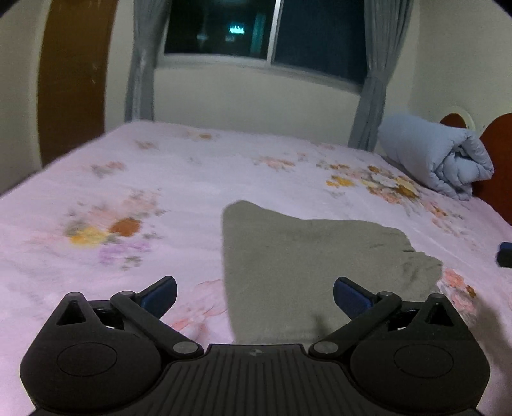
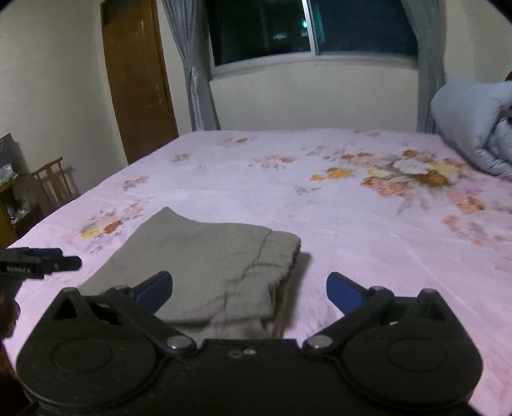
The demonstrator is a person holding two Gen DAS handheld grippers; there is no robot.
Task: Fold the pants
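Bedroom, bed with pink floral sheet, dark window behind. Grey-green pants lie folded in a stack on the near part of the bed. Left claw spread wide above them, holding nothing. Right claw also wide, empty, over the stack's right edge. Rolled blue quilt at far right.

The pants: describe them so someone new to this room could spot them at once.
Start at the big bed with the pink flowered sheet, under the dark window. On its near side, just ahead of both open grippers, left and right, the pants lie folded into a flat stack. They are plain grey-green, unlike the puffy pale blue quilt rolled up near the headboard.
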